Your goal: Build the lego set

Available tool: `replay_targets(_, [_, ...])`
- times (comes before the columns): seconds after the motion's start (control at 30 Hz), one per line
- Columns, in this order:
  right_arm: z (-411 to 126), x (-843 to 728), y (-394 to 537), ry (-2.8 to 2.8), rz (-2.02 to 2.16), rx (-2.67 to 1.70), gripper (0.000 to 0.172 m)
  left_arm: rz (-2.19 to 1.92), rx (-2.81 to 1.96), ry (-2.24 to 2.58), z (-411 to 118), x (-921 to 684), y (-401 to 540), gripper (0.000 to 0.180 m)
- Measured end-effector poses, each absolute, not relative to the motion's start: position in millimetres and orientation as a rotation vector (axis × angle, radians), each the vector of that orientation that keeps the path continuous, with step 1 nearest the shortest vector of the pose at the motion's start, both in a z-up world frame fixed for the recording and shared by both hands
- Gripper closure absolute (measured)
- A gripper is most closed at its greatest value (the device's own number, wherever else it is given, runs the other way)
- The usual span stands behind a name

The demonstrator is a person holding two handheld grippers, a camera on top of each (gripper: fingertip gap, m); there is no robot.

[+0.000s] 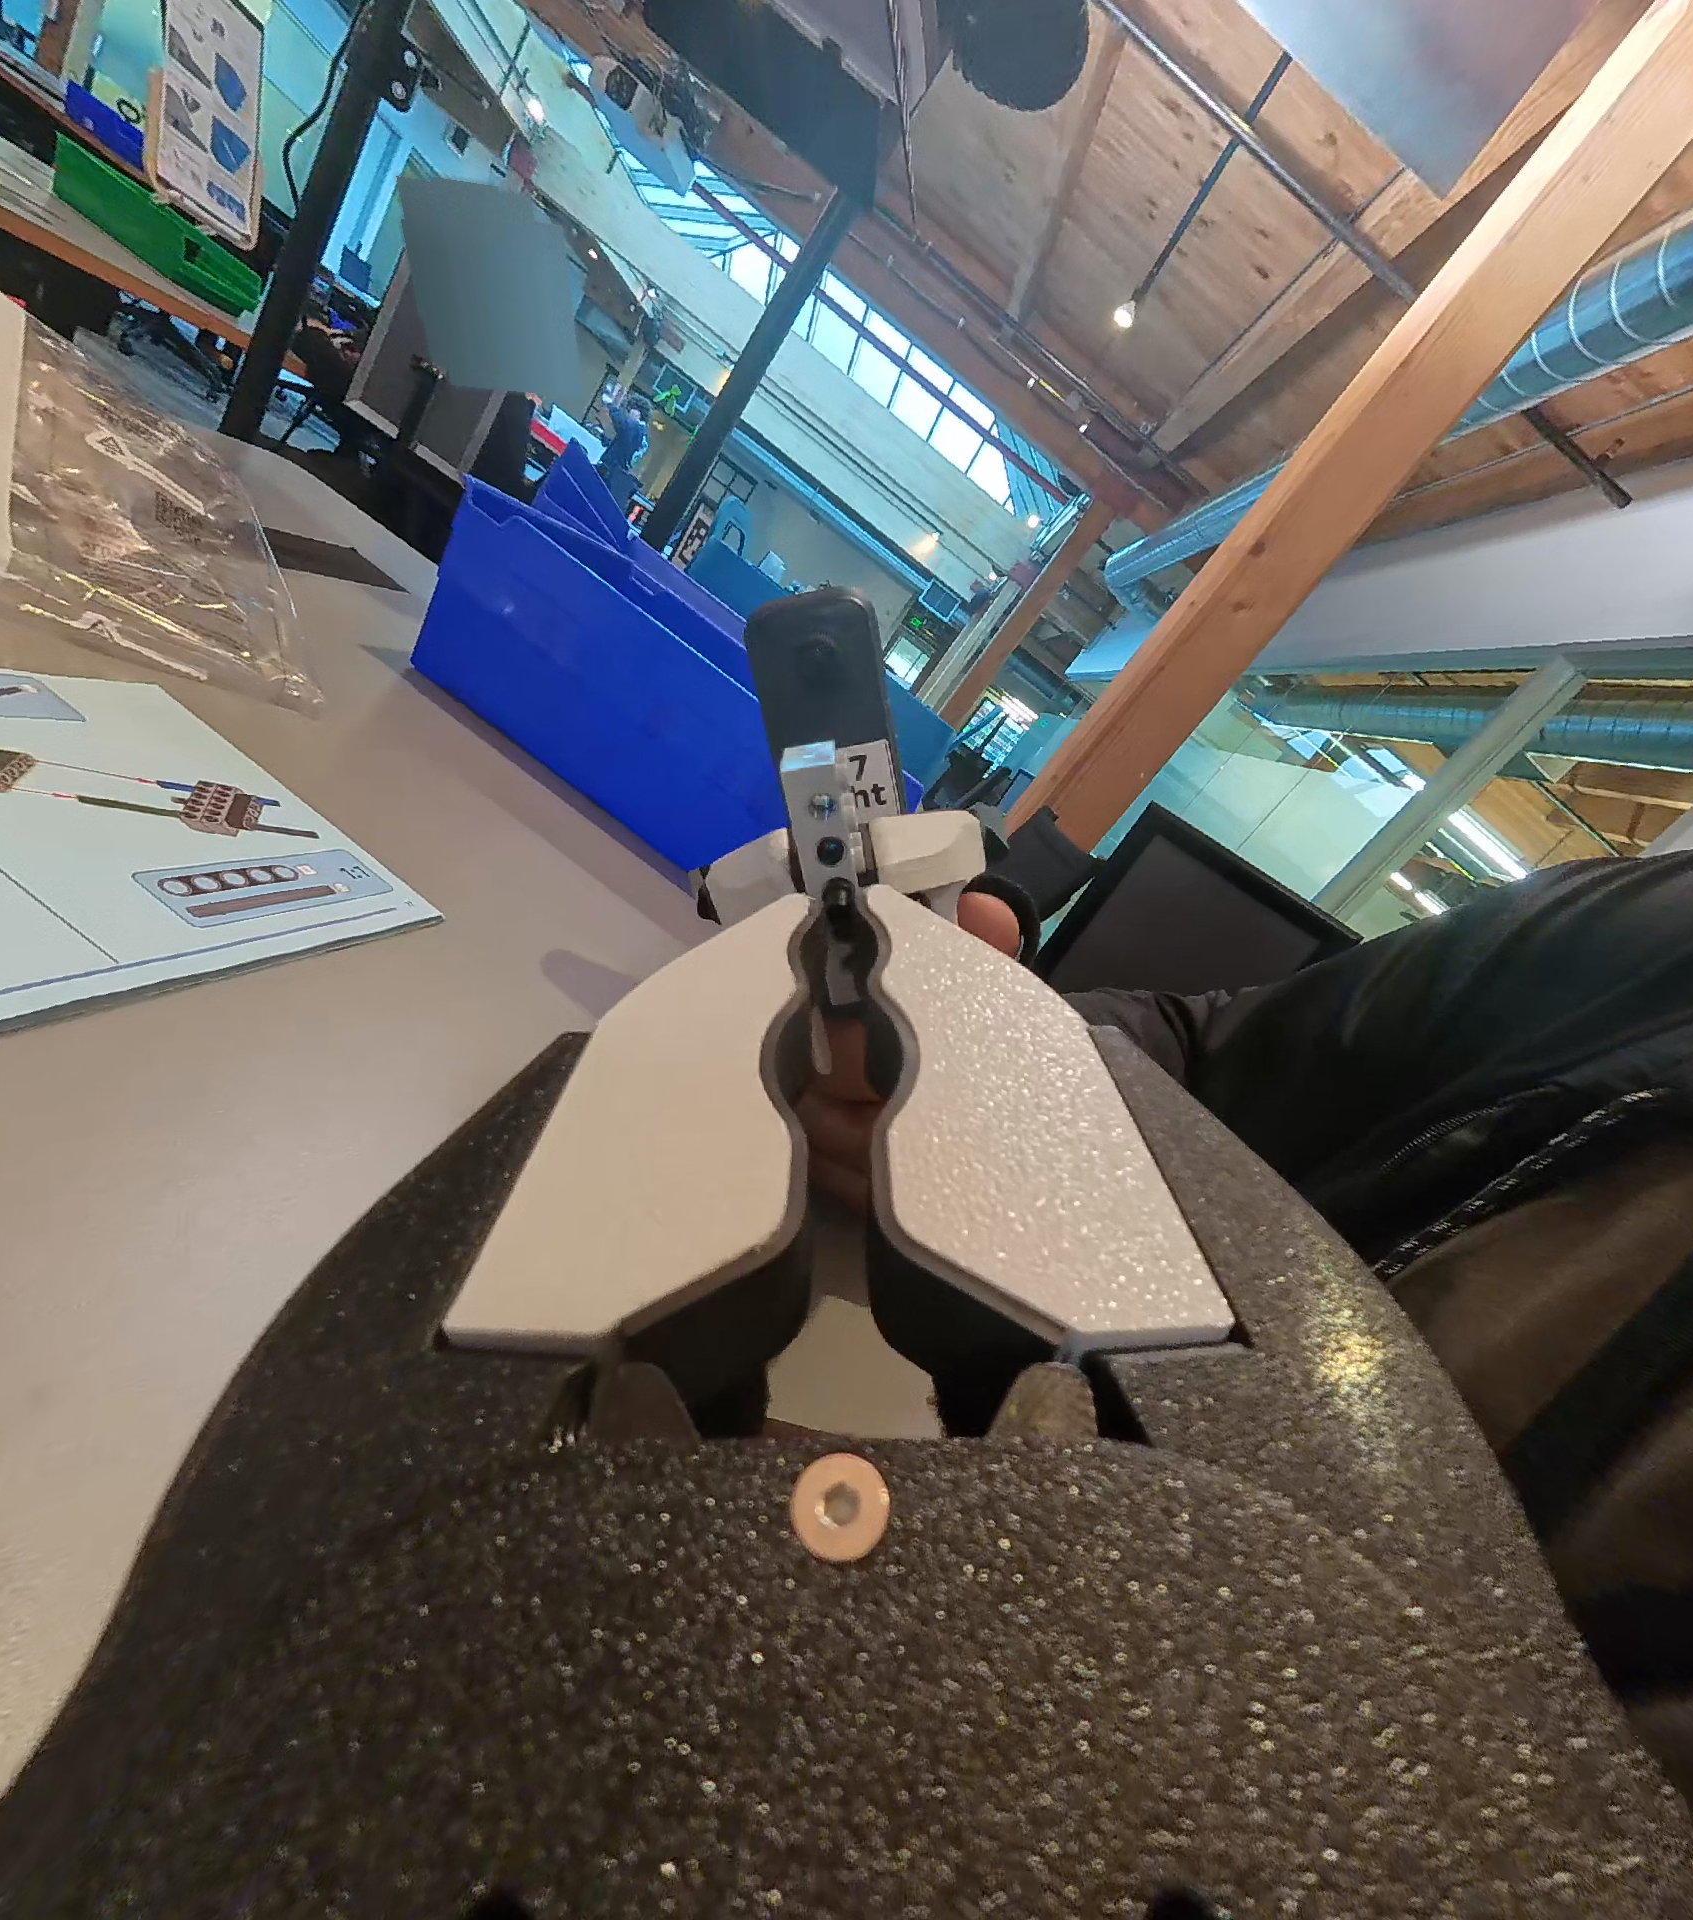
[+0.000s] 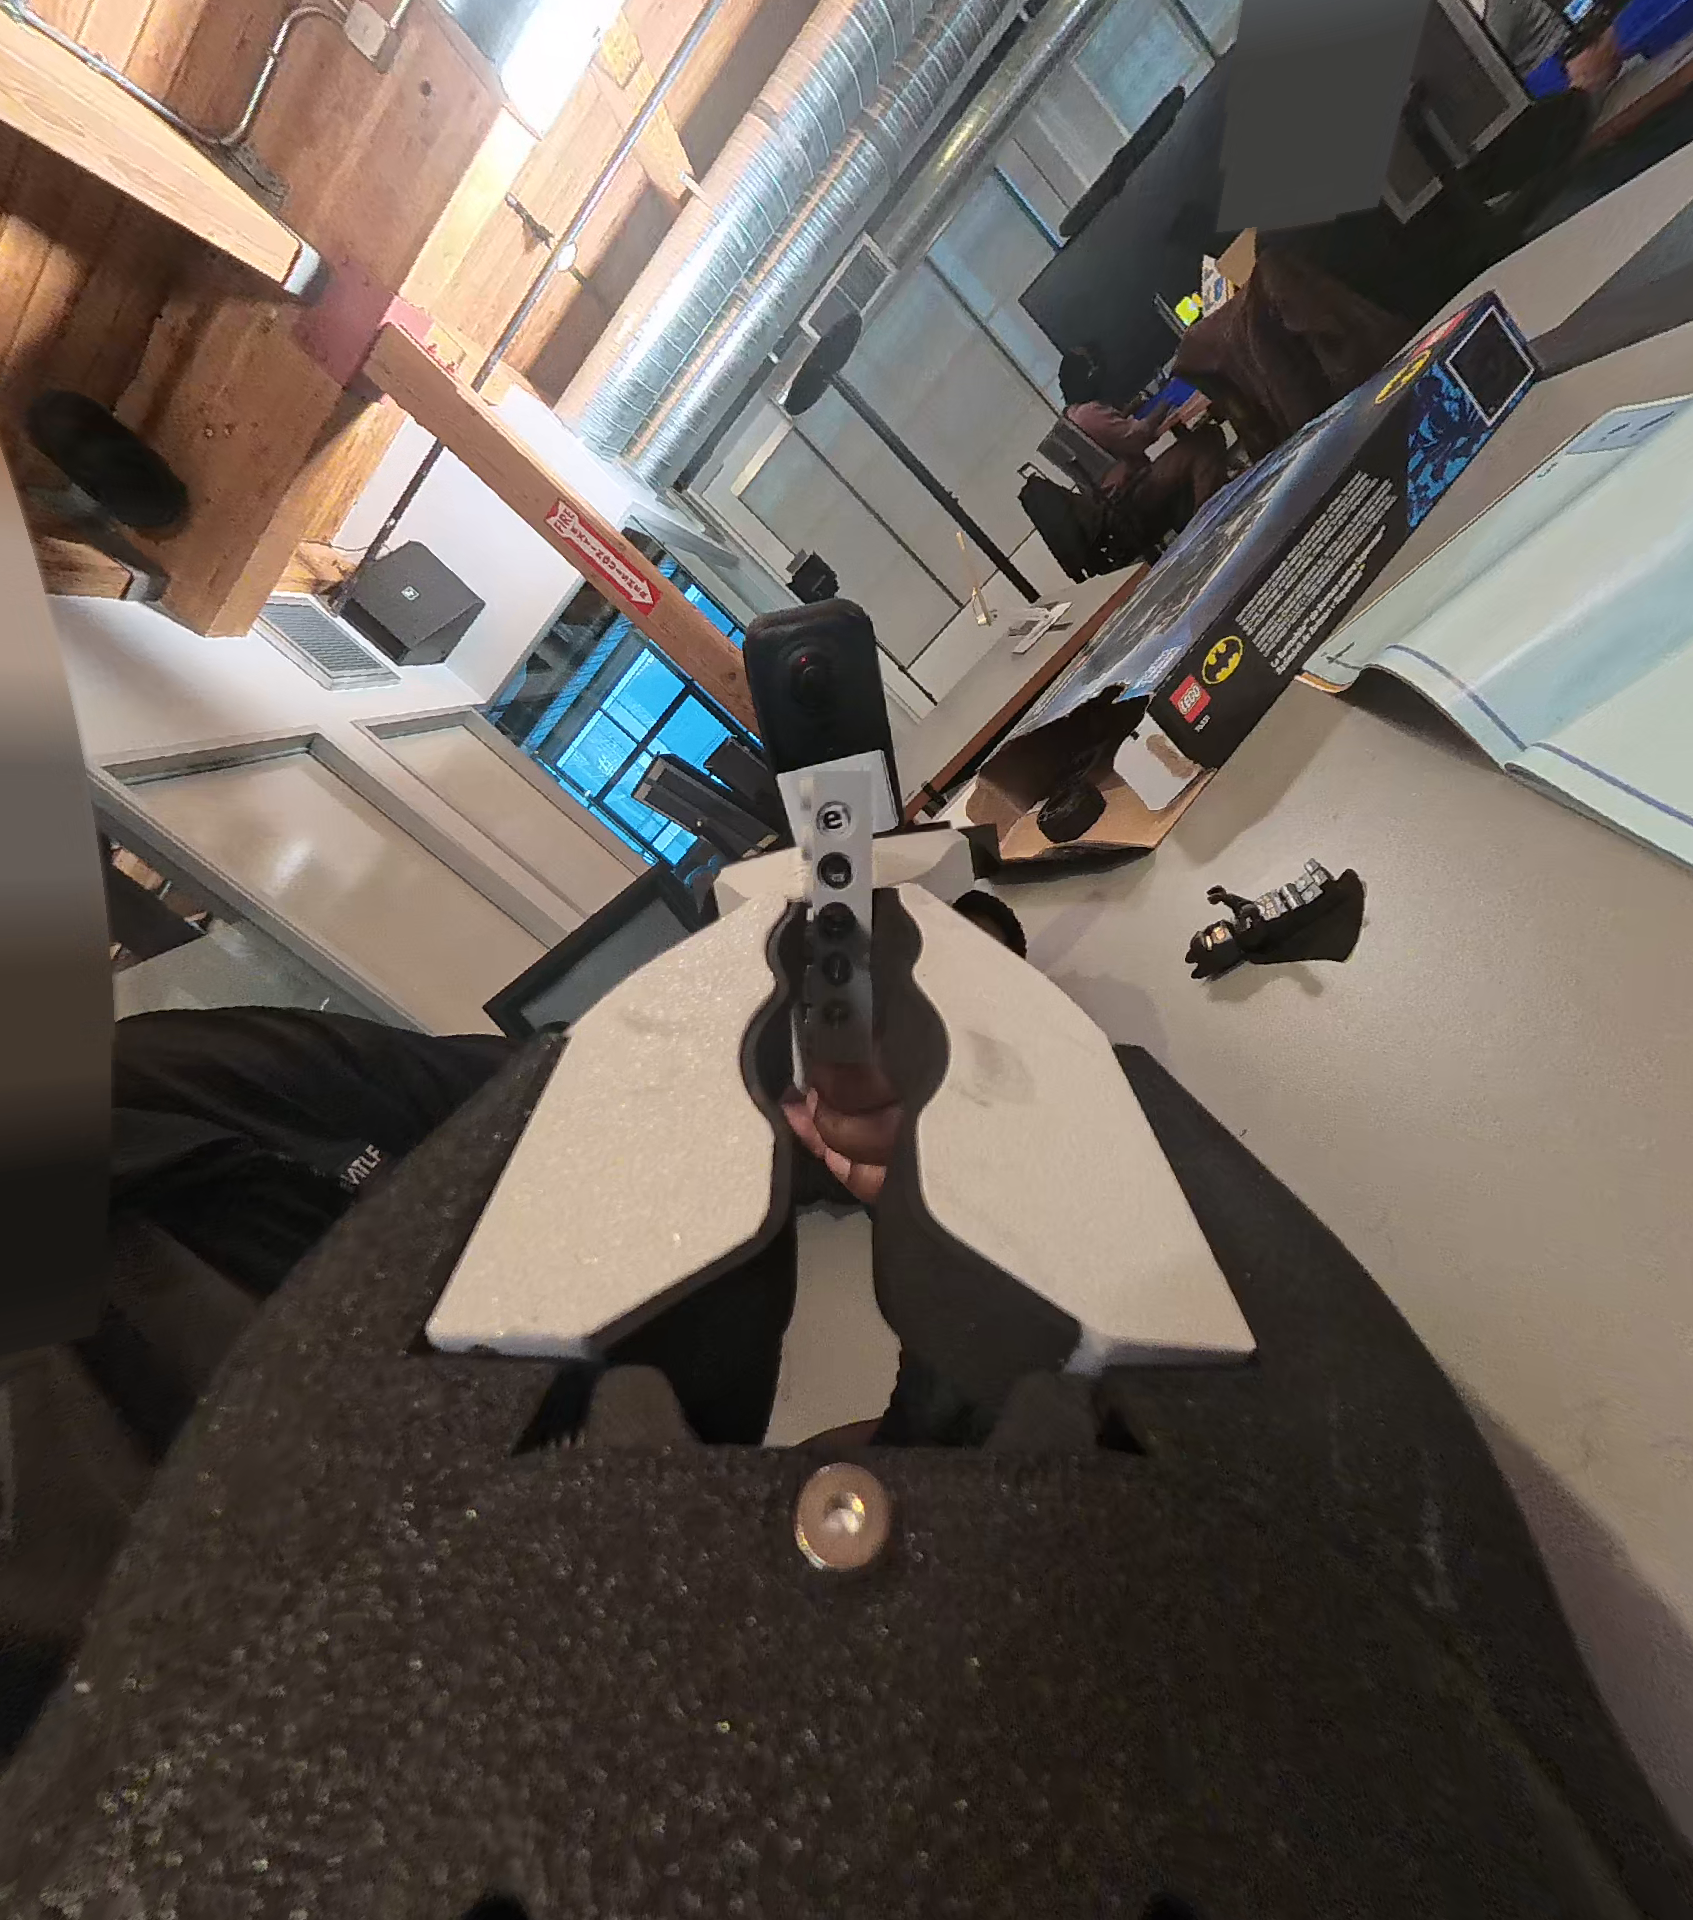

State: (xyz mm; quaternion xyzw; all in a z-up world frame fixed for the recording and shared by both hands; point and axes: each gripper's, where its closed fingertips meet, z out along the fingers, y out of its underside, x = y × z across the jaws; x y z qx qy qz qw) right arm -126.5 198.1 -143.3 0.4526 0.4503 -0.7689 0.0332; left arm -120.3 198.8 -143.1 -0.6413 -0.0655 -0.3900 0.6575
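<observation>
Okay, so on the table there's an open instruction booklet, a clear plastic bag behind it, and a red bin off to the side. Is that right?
Not quite: the bin is blue, not red, as the left wrist view shows. The open instruction booklet does lie on the table, with the clear plastic bag behind it.

Left tool (image 1: 837,914): white fingers (image 1: 1018,1122) pebbled matt plastic; body behind black, rough, speckled, with shiny metal screw (image 1: 839,1507) lower centre. Grey beam (image 1: 824,821) at centre: smooth plastic with round holes. Table (image 1: 198,1143): smooth matt grey. Blue bin (image 1: 572,665), centre: glossy plastic. Clear bag (image 1: 146,520), upper left: crinkled shiny film. Instruction sheet (image 1: 94,831), left: smooth printed paper. Box (image 2: 1341,540), upper right: printed cardboard, slight sheen. Beam overhead (image 1: 1393,395), right: bare wood. Duct (image 2: 800,260), top: ribbed shiny metal.
</observation>
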Motion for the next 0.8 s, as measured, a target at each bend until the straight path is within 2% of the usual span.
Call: replay_targets(0.8, [-160,-122,188,1.498,-2.189,1.439,0.159,-0.923,-1.561,-0.150,-155,-121,196,0.177])
